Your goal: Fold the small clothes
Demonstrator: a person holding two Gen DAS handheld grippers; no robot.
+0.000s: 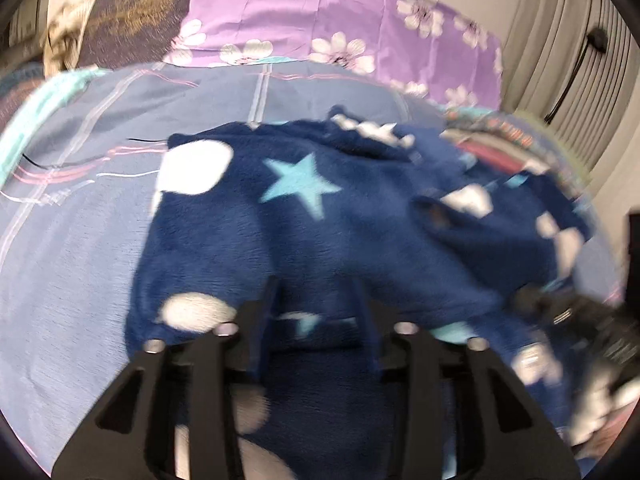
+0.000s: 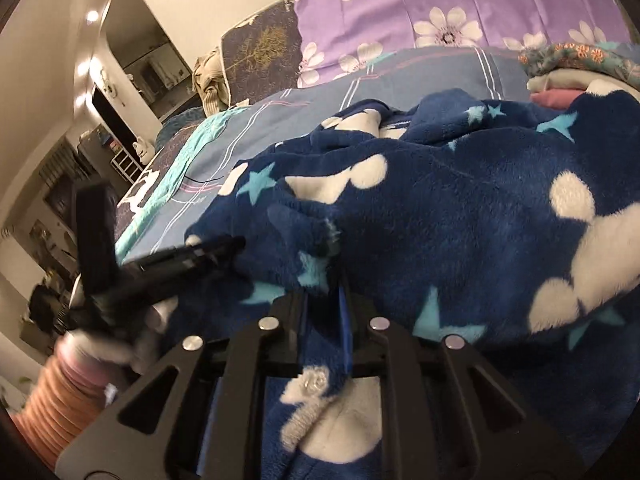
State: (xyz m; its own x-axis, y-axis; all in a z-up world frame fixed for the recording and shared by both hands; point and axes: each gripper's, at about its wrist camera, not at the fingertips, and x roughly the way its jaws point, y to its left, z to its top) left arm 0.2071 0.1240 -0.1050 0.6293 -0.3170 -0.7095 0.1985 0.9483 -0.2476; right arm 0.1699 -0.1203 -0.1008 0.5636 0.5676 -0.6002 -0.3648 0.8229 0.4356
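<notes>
Across the blue striped bedsheet (image 1: 72,240) sprawls the navy fleece garment (image 1: 320,232), all stars and white blobs, bunched up before the purple flowered pillow (image 1: 320,20). Beyond it, a stack of folded clothes (image 2: 568,76) sits on the far right. Up front, the right gripper (image 2: 325,300) is clamped tight on a fleece fold. The left gripper (image 1: 320,292) stands parted over the fleece, fabric between its fingers, not pinched.

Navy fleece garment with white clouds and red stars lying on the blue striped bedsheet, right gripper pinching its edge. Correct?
Nearly. The stars on the navy fleece garment are light blue, not red, as the left wrist view shows. It lies on the blue striped bedsheet, its edge pinched in the right gripper.
</notes>
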